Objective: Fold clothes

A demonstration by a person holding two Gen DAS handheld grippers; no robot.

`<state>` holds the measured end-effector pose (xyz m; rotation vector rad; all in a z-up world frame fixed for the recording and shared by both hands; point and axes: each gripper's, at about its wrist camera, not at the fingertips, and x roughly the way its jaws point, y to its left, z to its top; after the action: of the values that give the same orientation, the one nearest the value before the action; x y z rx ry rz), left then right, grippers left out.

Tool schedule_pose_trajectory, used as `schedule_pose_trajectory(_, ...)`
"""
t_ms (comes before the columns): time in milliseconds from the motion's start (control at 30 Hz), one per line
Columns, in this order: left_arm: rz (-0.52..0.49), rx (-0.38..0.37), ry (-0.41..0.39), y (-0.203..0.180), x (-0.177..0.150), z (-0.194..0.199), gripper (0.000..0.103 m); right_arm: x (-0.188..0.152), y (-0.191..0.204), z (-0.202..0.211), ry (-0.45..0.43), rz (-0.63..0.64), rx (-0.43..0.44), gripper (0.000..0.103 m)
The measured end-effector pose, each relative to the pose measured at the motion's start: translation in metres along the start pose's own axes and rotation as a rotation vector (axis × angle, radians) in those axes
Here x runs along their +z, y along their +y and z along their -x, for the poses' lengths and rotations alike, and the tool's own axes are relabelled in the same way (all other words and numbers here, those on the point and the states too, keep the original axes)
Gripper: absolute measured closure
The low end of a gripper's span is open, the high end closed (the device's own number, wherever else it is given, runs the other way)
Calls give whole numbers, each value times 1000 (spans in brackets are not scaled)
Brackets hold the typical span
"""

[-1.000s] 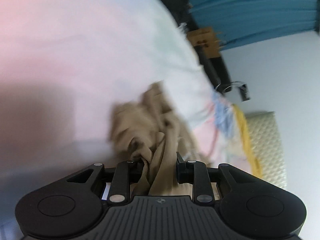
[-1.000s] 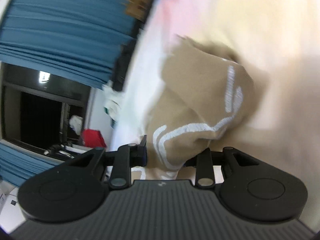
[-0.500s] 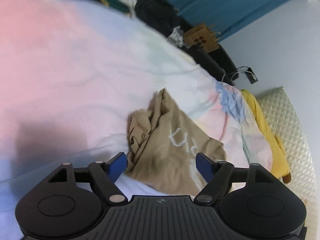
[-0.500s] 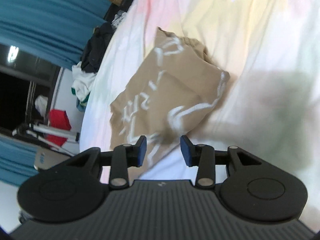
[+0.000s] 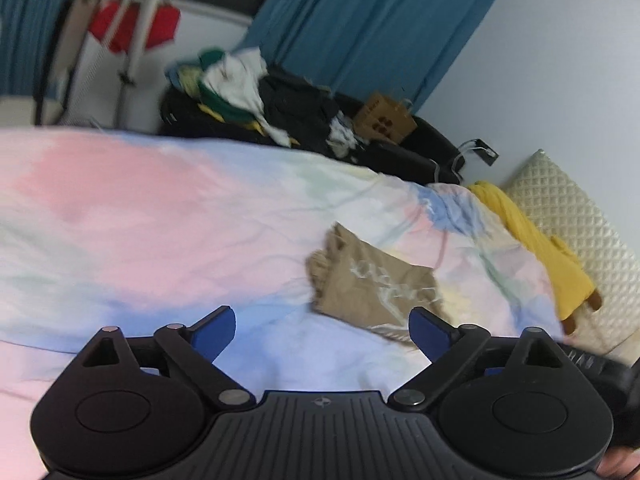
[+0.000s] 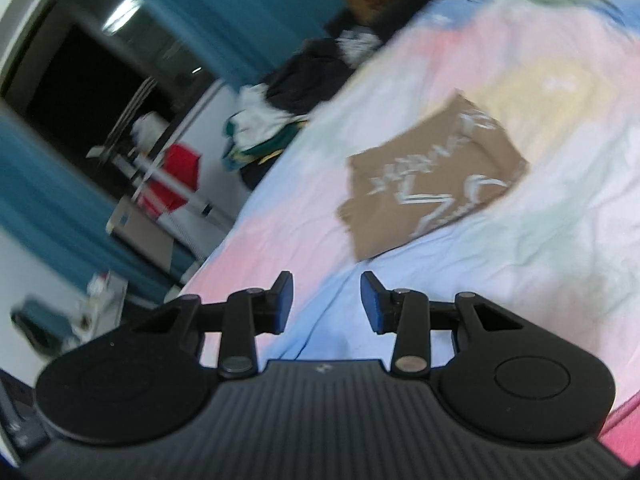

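The tan shirt (image 5: 372, 288) lies folded on the bed (image 5: 140, 216), toward its pillow end, well apart from both tongs. The left gripper (image 5: 322, 330) has its jaws opening wide, nothing between them. The right gripper (image 6: 326, 300) stands half open, empty too.

— Soft, even light in here; the pastel bedspread (image 5: 168, 216) looks washed and pale, with no hard shadows.

— The right wrist view smears badly: blue curtain (image 6: 224, 20) streaked, a ceiling light (image 6: 122, 14) reflected in the dark window (image 6: 68, 84).

— The left view is sharper, though the tripod (image 5: 136, 36) blurs.

— Both bend at the edges, fisheye-style.
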<state>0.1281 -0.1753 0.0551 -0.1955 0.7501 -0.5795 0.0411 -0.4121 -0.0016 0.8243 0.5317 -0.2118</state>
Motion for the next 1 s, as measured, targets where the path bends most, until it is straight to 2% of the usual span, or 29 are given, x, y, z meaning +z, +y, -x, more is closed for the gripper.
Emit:
schedule_pose_trajectory(67,-46,61,-32,11,-10,26,2,-15,25,3,-8,77,18,50)
schedule_pose_trajectory(133,-92,123,-64,22,-19,51,0,-31,48,6,-25,145,29,29)
schedule_pose_trajectory(167,-108,151,-78,29,-24,60,0,-40,60,3,-38,178,32,25)
schedule_pose_trajectory(367,-119,296,-106,92,-49,76,0,-96,113,-40,-7,377,38,26)
schedule_pose_trajectory(500,-128,373,-117,128,-67,77,0,-131,130,-74,-10,455,32,26)
schedule_pose_trajectory(633,-120,418,-97,157,-85,71,0,-158,136,-107,-12,520,17,26)
schedule_pose_trajectory(800,-114,456,-88,169,-94,65,0,-179,140,-140,5,563,-22,26)
schedule_pose_trajectory(1000,-89,509,-154,161,-87,91,0,-185,165,-179,32,570,-59,26)
